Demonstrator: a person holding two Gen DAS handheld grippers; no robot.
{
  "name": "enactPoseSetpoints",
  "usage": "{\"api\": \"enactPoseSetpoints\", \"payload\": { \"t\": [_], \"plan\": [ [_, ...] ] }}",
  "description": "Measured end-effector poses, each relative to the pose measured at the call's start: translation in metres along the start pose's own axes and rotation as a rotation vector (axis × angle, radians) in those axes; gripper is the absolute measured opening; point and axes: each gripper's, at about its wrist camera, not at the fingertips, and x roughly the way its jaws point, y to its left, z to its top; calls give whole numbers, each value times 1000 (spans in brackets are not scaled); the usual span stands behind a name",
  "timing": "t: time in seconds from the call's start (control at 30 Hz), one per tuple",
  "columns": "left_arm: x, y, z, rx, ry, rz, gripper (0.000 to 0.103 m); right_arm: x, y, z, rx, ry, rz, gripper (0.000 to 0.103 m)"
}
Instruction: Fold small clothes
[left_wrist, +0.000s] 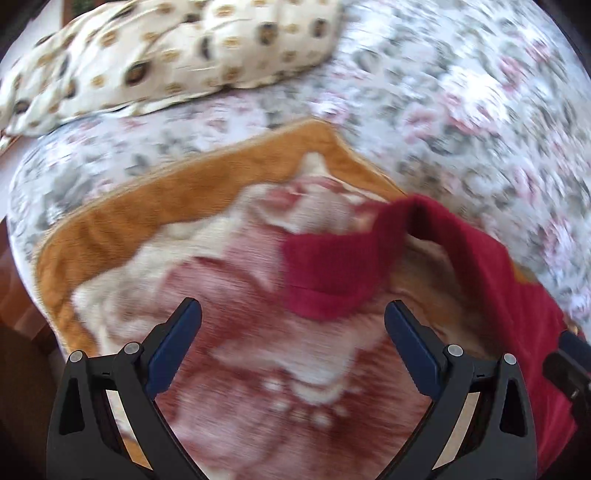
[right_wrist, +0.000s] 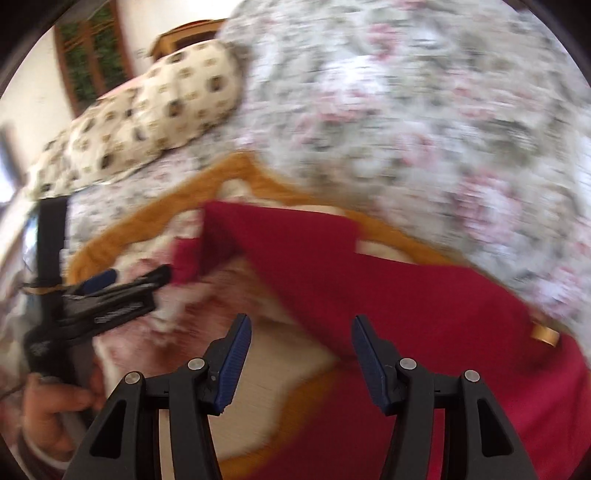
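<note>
Left wrist view looks down on a bed (left_wrist: 461, 92) spread with a grey-and-pink floral cover, much of it smeared by blur. A cream pillow (left_wrist: 166, 55) with brown spots lies at the far left of the bed. Over the cover is a plush blanket (left_wrist: 155, 206) with an ochre border and a pink-and-white middle. On that blanket lies the red garment (left_wrist: 332, 273), one part folded over towards the centre, the rest running off to the right. The left gripper (left_wrist: 293, 314) stands wide apart and holds nothing, its blue pads just short of the red cloth.

From the right wrist view, the right gripper (right_wrist: 301, 325) is also spread wide and empty, poised over the garment's near edge. A hand (right_wrist: 55, 406) grips the other tool's handle at the left. Behind the pillow show a pale wall and a wood-framed window (right_wrist: 92, 55).
</note>
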Motion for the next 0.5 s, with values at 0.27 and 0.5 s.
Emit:
{"api": "enactPoseSetpoints", "payload": {
  "t": [0.27,0.5],
  "plan": [
    [-17,50,12,-76,-133,210,100,81,48,27,54,98,143,54],
    [-12,80,11,-217,-140,204,100,137,77,41,114,147,233,51]
  ]
}}
